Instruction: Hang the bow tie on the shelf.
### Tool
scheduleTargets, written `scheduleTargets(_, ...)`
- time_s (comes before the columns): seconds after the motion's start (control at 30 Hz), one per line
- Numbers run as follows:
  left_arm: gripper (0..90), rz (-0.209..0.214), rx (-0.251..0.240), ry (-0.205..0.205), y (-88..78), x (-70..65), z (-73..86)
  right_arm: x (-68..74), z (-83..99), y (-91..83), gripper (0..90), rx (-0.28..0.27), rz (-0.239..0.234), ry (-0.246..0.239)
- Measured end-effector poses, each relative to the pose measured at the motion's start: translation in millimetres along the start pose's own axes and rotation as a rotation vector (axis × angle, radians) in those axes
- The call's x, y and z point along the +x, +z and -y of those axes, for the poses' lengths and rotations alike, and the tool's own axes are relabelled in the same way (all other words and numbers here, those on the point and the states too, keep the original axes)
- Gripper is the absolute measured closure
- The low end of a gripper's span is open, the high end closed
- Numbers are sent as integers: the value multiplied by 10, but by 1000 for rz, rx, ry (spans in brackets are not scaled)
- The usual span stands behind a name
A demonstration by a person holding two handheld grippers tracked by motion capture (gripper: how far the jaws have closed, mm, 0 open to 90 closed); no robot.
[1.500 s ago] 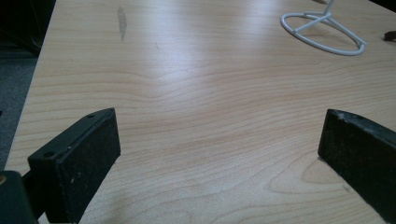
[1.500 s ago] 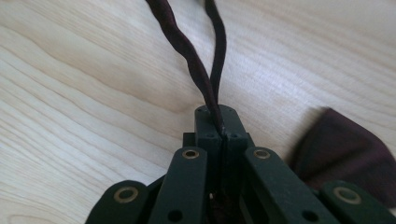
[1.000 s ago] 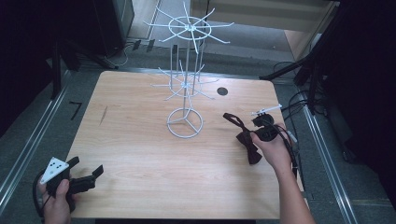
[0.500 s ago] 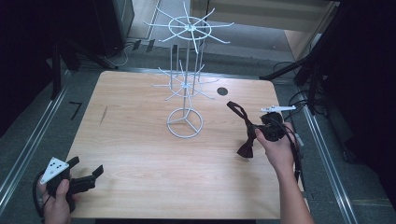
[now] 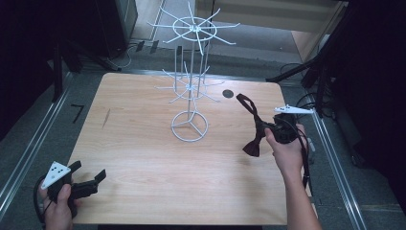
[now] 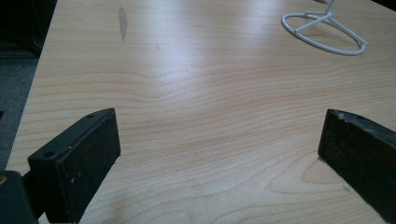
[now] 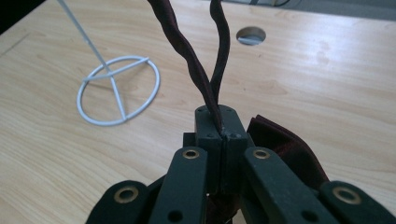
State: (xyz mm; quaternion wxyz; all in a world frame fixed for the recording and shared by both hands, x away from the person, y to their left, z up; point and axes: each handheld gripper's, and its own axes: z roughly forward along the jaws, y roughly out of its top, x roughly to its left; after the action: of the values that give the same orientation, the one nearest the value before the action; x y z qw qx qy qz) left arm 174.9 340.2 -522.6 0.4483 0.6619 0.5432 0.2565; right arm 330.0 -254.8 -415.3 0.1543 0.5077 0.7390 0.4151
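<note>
The jaws of the right gripper (image 7: pixel 219 133) are pressed together on the strap of a dark red bow tie (image 5: pixel 252 143). The tie hangs over the right side of the table (image 5: pixel 134 143), and its strap loops up toward the white wire rack (image 5: pixel 190 91). The rack stands in the middle of the table, with its round foot near the tie. The jaws of the left gripper (image 6: pixel 219 154) are wide apart with nothing between them, low over the near left corner.
</note>
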Motion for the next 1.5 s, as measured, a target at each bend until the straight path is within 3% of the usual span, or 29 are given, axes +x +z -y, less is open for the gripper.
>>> scheduleTargets(0.77,0,-1,0,-1,0,0,0,252,-111,-162,900,-182,-21,-20)
scheduleTargets(1.0,0,0,1,2,-1,0,0,344,-116,-220,900,-269,-32,-22)
scheduleTargets(1.17,0,0,1,0,-1,-1,0,431,-90,-239,900,-300,-38,-37)
scheduleTargets(1.3,0,0,2,2,-1,-1,0,500,-36,-238,900,-332,-46,-22)
scheduleTargets(1.5,0,-2,1,3,0,-1,0,591,72,-135,900,-336,-63,-9)
